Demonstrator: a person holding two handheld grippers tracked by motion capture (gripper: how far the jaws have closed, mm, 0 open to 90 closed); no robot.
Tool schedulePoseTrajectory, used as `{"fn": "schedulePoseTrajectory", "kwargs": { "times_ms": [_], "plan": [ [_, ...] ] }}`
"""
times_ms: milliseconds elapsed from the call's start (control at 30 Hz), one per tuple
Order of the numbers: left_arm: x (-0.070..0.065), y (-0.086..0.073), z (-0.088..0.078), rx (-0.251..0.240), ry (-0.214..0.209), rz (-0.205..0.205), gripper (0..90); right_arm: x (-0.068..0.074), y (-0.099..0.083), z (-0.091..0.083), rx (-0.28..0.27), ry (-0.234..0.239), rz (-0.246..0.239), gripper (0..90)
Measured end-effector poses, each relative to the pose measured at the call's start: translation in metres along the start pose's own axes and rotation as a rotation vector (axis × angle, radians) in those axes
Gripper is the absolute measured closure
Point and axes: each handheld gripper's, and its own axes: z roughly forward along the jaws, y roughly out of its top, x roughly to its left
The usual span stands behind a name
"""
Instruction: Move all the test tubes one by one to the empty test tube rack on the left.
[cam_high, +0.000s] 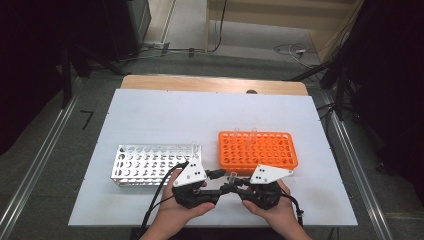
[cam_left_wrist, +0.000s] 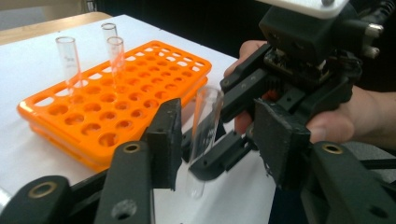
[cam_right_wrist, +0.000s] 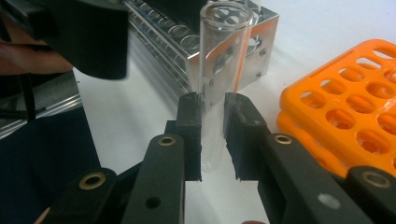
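Note:
A clear glass test tube (cam_right_wrist: 224, 56) stands upright, and my right gripper (cam_right_wrist: 213, 107) is shut on its lower part, just above the white table. From the left gripper view the same tube (cam_left_wrist: 205, 126) sits between the jaws of my left gripper (cam_left_wrist: 222, 140), which stand a little apart from the glass on both sides. Both grippers meet near the table's front edge, left gripper (cam_high: 223, 189) facing right gripper (cam_high: 239, 186), with the tube (cam_high: 232, 176) between them. An orange rack (cam_high: 257, 150) lies behind the right hand. A metal rack (cam_high: 155, 162) lies behind the left hand.
Three clear tubes (cam_left_wrist: 67, 56) stand in the far holes of the orange rack (cam_left_wrist: 116, 112). One tube (cam_high: 194, 147) stands at the metal rack's right end. The white board (cam_high: 200, 115) stretches bare behind both racks. Floor rails and cables run along the table's sides.

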Motion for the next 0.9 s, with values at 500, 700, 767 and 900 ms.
{"fn": "schedulePoseTrajectory", "kwargs": {
  "times_ms": [500, 700, 767, 900],
  "plan": [
    [-0.0035, -0.0003, 0.0095, 0.021, 0.017, 0.023, 73.6, 0.01, 0.0028, 0.0003, -0.008, 0.023, -0.033, 74.1],
    [-0.0038, 0.0002, 0.0077, 0.02, 0.034, 0.038, 75.9, 0.0097, 0.0028, -0.0002, -0.013, 0.03, -0.028, 74.0],
    [-0.0038, 0.0002, 0.0071, 0.018, 0.037, 0.039, 76.1, 0.0093, 0.0027, -0.0001, -0.014, 0.035, -0.025, 73.9],
    [-0.003, 0.0007, 0.0055, 0.009, 0.042, 0.039, 76.2, 0.009, 0.0022, -0.0001, -0.023, 0.043, -0.023, 71.7]
  ]
}}
